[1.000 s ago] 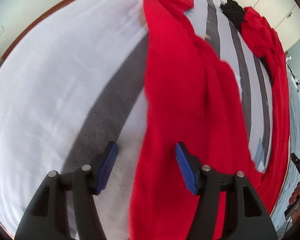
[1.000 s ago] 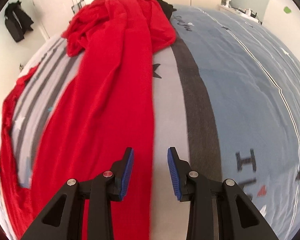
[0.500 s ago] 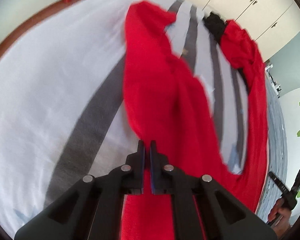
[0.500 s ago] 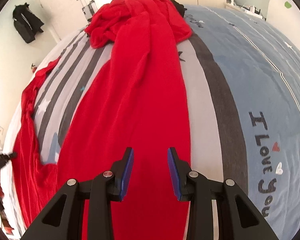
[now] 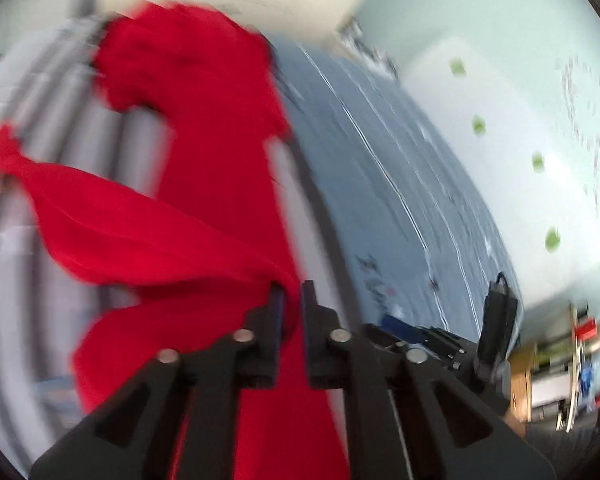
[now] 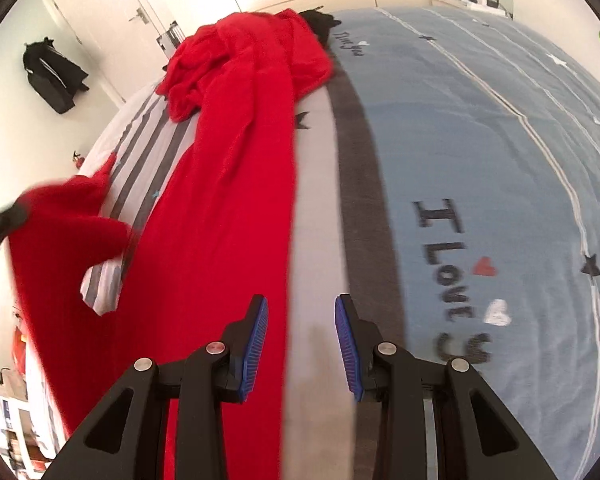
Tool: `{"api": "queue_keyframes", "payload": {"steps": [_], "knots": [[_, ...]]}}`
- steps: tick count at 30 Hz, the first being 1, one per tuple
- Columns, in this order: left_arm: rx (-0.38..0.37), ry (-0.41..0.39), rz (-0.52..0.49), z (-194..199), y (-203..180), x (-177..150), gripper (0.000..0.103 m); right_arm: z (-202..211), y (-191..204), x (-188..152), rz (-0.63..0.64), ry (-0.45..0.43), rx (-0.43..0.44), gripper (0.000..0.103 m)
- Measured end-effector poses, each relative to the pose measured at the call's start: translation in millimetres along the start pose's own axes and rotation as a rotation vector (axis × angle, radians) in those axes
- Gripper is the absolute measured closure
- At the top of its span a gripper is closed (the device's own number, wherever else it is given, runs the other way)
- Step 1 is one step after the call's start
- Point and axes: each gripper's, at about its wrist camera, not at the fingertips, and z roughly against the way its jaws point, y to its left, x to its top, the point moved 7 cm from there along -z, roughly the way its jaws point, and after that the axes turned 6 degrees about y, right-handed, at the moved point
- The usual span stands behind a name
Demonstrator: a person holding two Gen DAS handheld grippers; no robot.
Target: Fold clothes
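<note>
Bedding fills most of both views: a blue cover printed with dark lettering, hearts and stars toward 3 o'clock in the right wrist view, a dark grey band and a pale band down the middle, and grey-and-white stripes toward 9 o'clock. Across it lies the red garment, a long stretch of cloth running from a bunched heap near 12 o'clock down to 6 o'clock, its right edge along the pale band. A fold of it is raised off the bed at 9 o'clock. In the blurred left wrist view the red garment shows as the heap near 11 o'clock and a taut sheet drawn from 9 o'clock toward the centre.

Near 10 o'clock in the right wrist view a black bag hangs on the white wall beside a door.

Left gripper has its jaws pressed nearly together, pinching a gathered edge of the red cloth. Right gripper hangs over the bed with jaws spread wide, its left blue pad over the cloth's edge, the other over the pale band, gripping nothing.
</note>
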Motion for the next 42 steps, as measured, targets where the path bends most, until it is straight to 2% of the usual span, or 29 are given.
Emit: {"api": "queue_keyframes", "payload": {"steps": [1,2,3,4,5,6,7,9,10,12,15,16,19,21,24,27,30,32,34,35,36,37,41,42], "knots": [[-0.017,0.058,-0.013,-23,-18,0,0.08,3,-7,-2,-0.011,0.002,-0.002,0.071],[-0.035,0.116,-0.027,-46,-37,0,0.077,5,-14,-4,-0.024,0.006,-0.001,0.071],[-0.063,0.162,0.013,-57,-47,-12,0.075,7,-20,-6,-0.036,0.01,0.001,0.071],[-0.087,0.169,0.049,-58,-47,-17,0.075,9,-25,-8,-0.047,0.014,0.002,0.071],[-0.13,0.146,0.082,-51,-43,-21,0.072,10,-27,-11,-0.051,0.02,0.007,0.071],[-0.172,0.123,0.116,-43,-38,-26,0.064,10,-28,-14,-0.05,0.027,0.014,0.071],[-0.168,0.094,0.135,-29,-23,-34,0.053,10,-29,-17,-0.046,0.032,0.018,0.071],[-0.161,0.035,0.173,-1,7,-51,0.046,8,-23,-24,-0.04,0.044,0.037,0.071],[-0.127,0.011,0.185,12,20,-61,0.043,7,-20,-28,-0.037,0.051,0.049,0.071],[-0.017,-0.012,0.228,39,71,-91,0.041,1,-7,-33,-0.03,0.064,0.07,0.071],[0.164,0.038,0.277,56,137,-145,0.041,-10,12,-43,-0.021,0.085,0.091,0.071],[0.194,0.055,0.309,57,154,-160,0.041,-16,20,-43,-0.016,0.092,0.096,0.071],[0.179,0.111,0.451,70,192,-217,0.041,-30,38,-38,0.0,0.101,0.08,0.071],[0.127,0.111,0.488,73,193,-243,0.041,-40,46,-32,0.009,0.106,0.056,0.066],[0.143,0.138,0.467,70,189,-270,0.041,-52,43,-18,-0.005,0.109,-0.008,0.065],[0.113,0.199,0.536,58,184,-307,0.041,-63,38,-7,-0.028,0.121,-0.041,0.064],[0.117,0.174,0.504,57,176,-319,0.041,-71,38,-3,-0.013,0.124,-0.064,0.064],[0.157,0.184,0.444,54,170,-322,0.046,-76,38,-3,0.001,0.129,-0.081,0.064],[0.206,0.202,0.413,52,171,-325,0.078,-80,39,-3,0.017,0.13,-0.099,0.064],[0.192,0.183,0.4,56,168,-322,0.088,-81,40,-4,0.018,0.121,-0.11,0.066],[0.178,0.164,0.388,61,165,-320,0.094,-82,42,-4,0.023,0.113,-0.109,0.078],[0.164,0.145,0.376,66,162,-317,0.094,-83,45,-5,0.034,0.108,-0.103,0.089],[0.128,0.049,0.307,99,137,-300,0.095,-82,50,1,0.043,0.065,-0.109,0.093],[0.104,0.028,0.27,109,120,-293,0.095,-82,48,3,0.037,0.059,-0.104,0.093]]}}
